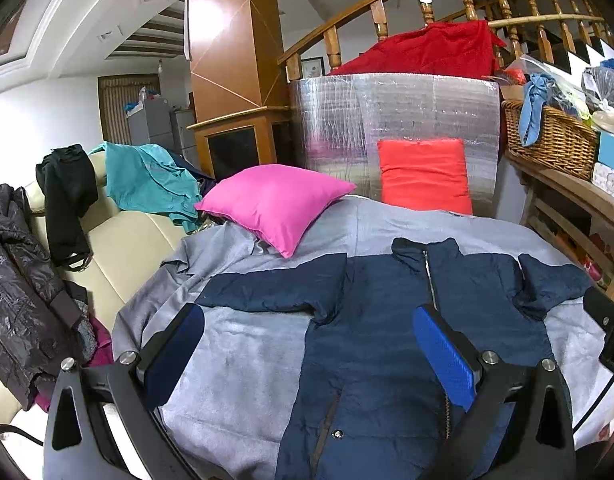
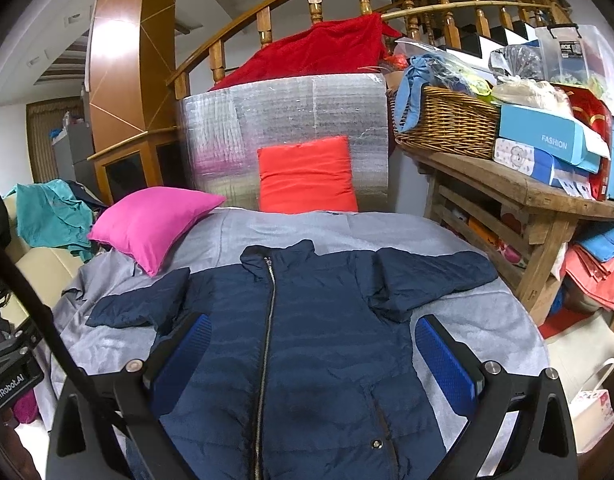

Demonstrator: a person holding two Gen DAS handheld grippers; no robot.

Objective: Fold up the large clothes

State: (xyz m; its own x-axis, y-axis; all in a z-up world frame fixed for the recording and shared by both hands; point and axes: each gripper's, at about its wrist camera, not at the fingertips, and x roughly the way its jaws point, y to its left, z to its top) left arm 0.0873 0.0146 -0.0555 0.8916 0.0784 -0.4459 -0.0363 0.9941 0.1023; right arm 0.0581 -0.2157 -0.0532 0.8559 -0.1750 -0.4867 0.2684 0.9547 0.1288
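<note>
The jacket (image 2: 307, 340) lies spread flat, front up and zipped, on a grey blanket (image 2: 479, 320), its collar towards an orange cushion (image 2: 307, 176) and both sleeves out to the sides. Only the left wrist view shows a cream sofa (image 1: 127, 248) heaped with dark clothes; only the right wrist view takes in the wooden bench (image 2: 507, 184) with a wicker basket (image 2: 443, 124) and boxes. The left gripper (image 1: 307, 356) hovers over the jacket's left half, jaws wide apart and empty; the right gripper (image 2: 311, 360) hangs above the jacket's middle, jaws also wide and empty. A blue box (image 2: 547, 136) reads "FASHION"; the left gripper's body, seen in the right view, reads "GenRobot.AI".
</note>
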